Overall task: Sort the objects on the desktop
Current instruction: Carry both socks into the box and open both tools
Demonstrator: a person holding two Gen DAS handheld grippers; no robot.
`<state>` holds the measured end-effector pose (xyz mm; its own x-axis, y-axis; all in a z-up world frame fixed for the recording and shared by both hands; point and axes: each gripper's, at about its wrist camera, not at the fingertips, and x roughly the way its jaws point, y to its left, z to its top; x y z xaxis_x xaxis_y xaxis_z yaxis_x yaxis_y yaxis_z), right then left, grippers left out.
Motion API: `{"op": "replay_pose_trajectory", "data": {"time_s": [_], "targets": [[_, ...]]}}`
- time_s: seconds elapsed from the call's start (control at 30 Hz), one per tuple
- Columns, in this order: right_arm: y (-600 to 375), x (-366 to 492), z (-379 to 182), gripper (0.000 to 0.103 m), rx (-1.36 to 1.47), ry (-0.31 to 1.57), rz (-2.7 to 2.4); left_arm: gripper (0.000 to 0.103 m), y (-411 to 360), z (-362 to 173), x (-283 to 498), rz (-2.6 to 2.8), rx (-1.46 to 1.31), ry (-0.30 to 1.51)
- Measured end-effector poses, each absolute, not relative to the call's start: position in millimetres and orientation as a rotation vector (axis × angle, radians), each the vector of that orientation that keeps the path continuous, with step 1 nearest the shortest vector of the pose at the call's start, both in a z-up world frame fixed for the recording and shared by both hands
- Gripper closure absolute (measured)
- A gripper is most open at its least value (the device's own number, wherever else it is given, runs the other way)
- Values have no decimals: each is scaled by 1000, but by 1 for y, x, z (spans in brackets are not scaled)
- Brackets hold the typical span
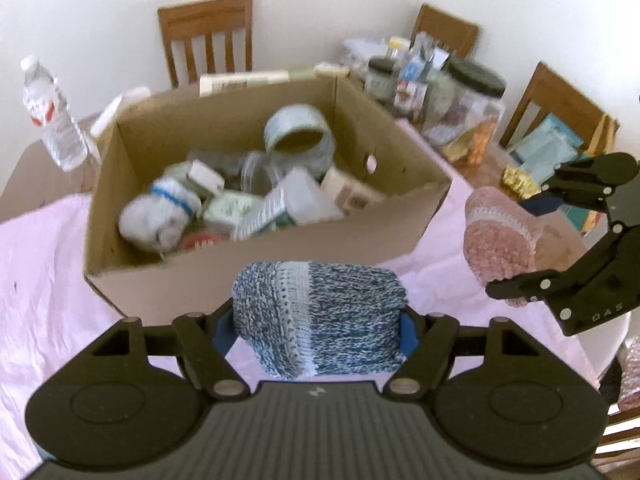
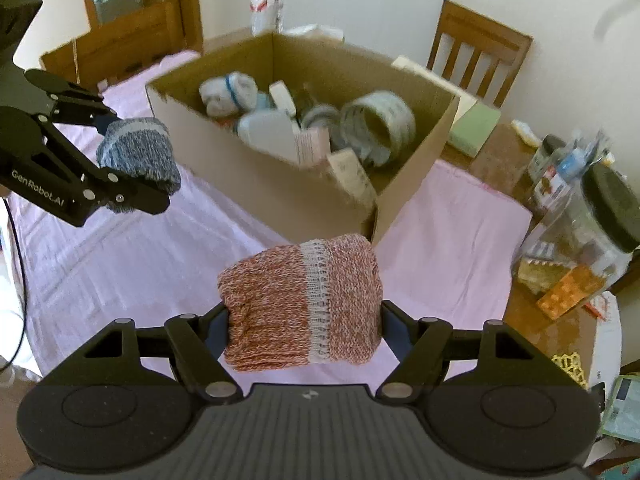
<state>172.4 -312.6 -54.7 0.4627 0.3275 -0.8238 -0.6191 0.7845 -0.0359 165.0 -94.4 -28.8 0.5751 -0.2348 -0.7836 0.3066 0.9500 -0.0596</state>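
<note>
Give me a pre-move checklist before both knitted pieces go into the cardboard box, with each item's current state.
1. Left gripper shut on the blue-and-white knitted cloth: ok.
2. Right gripper shut on the pink-and-white knitted cloth: ok.
3. Both cloths lifted off the pink tablecloth: cannot tell; they look raised.
4. Open brown cardboard box ahead of both grippers, top open: ok.
5. Free room inside the box: not ok at the bottom, which is covered with items such as a patterned tape roll; space remains above them.
6. Clear plastic water bottle and black-lidded jar outside the box, off the direct path: ok.
</note>
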Motion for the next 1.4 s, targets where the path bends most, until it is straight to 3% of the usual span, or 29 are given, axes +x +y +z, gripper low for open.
{"op": "replay_pose_trajectory", "data": {"time_s": [0.47,1.1,1.23,1.3,1.37,1.4], "targets": [[-280,183,-3,24,-376,816,572,29,-72,9,195,-353,77,819],[-246,261,10,24,-341,779,590,29,-55,24,280,-319,99,794],[-242,278,6,23,-337,783,580,20,-54,18,295,-308,104,787],[-240,285,4,14,-337,773,562,9,-55,16,299,-295,114,770],[-240,290,2,0,-338,755,531,9,-56,15,303,-288,134,763],[-240,292,2,0,-332,743,519,9,-56,14,306,-291,142,771]]}}
